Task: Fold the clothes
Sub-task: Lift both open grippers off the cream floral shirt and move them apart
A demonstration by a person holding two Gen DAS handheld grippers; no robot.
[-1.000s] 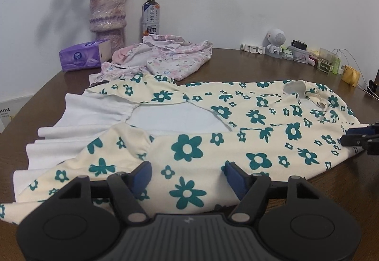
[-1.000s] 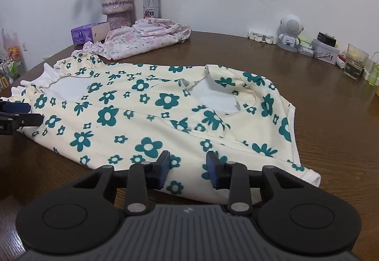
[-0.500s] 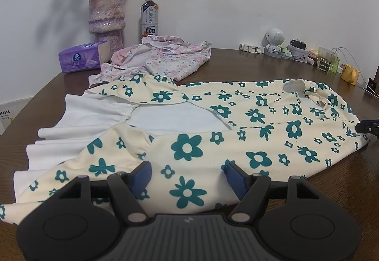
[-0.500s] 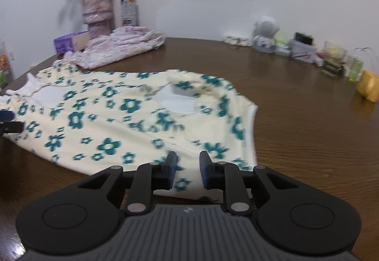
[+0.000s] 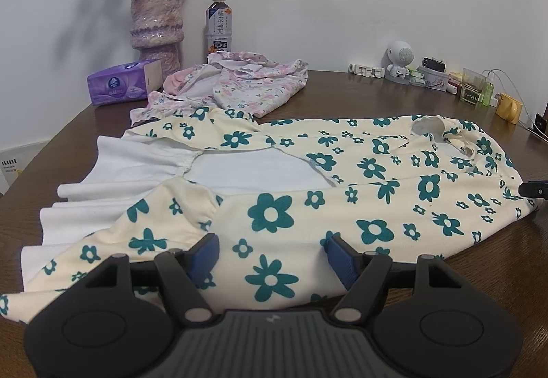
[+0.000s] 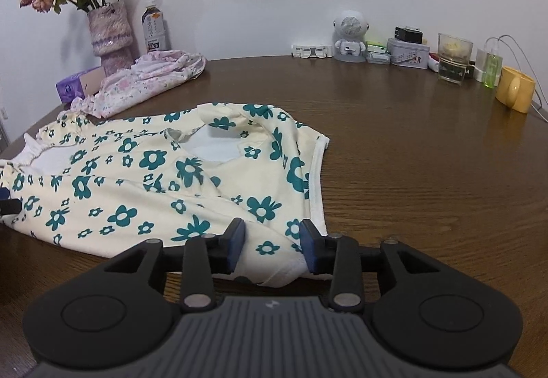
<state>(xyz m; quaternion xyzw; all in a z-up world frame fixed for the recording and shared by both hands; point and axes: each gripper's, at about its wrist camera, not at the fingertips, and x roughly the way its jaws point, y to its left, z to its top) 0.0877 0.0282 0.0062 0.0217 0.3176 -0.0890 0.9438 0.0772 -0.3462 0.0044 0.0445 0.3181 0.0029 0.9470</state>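
Observation:
A cream dress with teal flowers (image 5: 342, 179) lies spread across the brown table (image 5: 496, 268), its white frilled part at the left. My left gripper (image 5: 270, 253) stands open over the dress's near edge, and the cloth lies flat between its blue pads. In the right wrist view the same dress (image 6: 137, 172) ends in a white-trimmed corner. My right gripper (image 6: 272, 242) is at that corner, its jaws opening with the cloth between them and not pinched. One of the right gripper's fingers (image 5: 534, 189) shows at the right edge of the left wrist view.
A crumpled pink floral garment (image 5: 239, 83) lies at the back by a vase of roses (image 5: 156, 25), a drink bottle (image 5: 219, 23) and a purple tissue pack (image 5: 123, 83). A white figurine (image 6: 349, 35), a glass (image 6: 453, 57) and a yellow mug (image 6: 515, 88) line the far right.
My right gripper has slid right along the dress's near edge to its white-trimmed corner, rolling a little; its jaws narrowed, then widened. The left gripper has not moved.

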